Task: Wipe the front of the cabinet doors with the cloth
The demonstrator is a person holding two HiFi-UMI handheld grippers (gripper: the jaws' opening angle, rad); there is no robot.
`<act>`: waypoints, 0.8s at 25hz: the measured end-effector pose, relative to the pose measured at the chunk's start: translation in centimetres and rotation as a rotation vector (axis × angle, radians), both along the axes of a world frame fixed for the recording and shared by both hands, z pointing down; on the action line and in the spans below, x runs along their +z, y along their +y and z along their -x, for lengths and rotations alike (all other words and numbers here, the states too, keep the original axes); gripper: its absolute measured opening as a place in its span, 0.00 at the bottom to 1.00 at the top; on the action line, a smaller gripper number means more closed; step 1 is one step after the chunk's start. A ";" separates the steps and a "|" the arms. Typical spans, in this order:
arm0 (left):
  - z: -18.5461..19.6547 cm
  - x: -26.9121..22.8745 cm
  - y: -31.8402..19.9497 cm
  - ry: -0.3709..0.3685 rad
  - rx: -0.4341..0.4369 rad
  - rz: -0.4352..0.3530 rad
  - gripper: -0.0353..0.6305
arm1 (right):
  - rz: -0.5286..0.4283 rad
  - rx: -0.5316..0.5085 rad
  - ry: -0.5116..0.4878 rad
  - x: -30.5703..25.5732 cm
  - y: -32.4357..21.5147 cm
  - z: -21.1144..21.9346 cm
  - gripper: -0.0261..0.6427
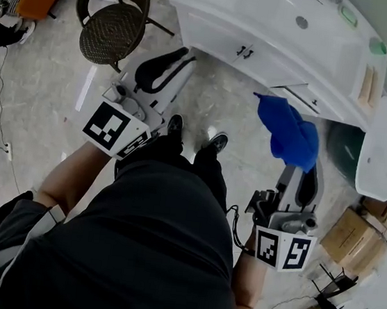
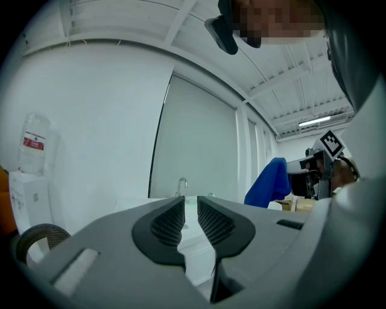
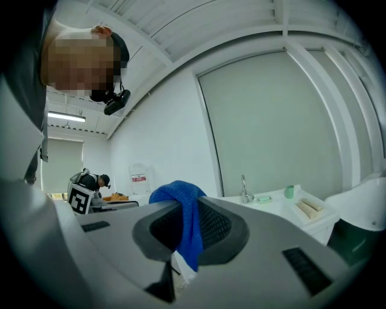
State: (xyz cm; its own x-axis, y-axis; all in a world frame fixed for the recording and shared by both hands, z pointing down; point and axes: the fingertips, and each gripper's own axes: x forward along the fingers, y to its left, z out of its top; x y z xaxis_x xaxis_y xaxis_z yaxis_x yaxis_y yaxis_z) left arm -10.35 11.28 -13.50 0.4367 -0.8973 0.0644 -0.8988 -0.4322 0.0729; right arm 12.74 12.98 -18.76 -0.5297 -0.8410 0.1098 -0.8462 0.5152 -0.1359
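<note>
Two grippers in play, but only the right gripper [image 1: 298, 169] mattered: its jaws were clamped on the bright blue woven cloth [image 1: 290, 133], which bunched up past the tips. The flat white cabinet doors with small dark handles [image 1: 274, 68] lay ahead of it and a bit left, near the cloth but not touching. The left gripper [image 1: 184, 57] had its jaws pinched almost together on nothing. My guess: a push forward would land cloth on door.
</note>
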 end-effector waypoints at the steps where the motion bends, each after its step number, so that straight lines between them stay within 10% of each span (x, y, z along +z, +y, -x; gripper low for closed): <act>1: 0.2 0.2 0.2 -0.001 0.005 0.002 0.15 | 0.008 0.005 -0.001 0.3 0.4 0.2 0.09; 20: 2.1 1.1 -0.9 0.008 0.066 -0.005 0.15 | 0.020 0.046 0.011 1.3 1.2 2.8 0.09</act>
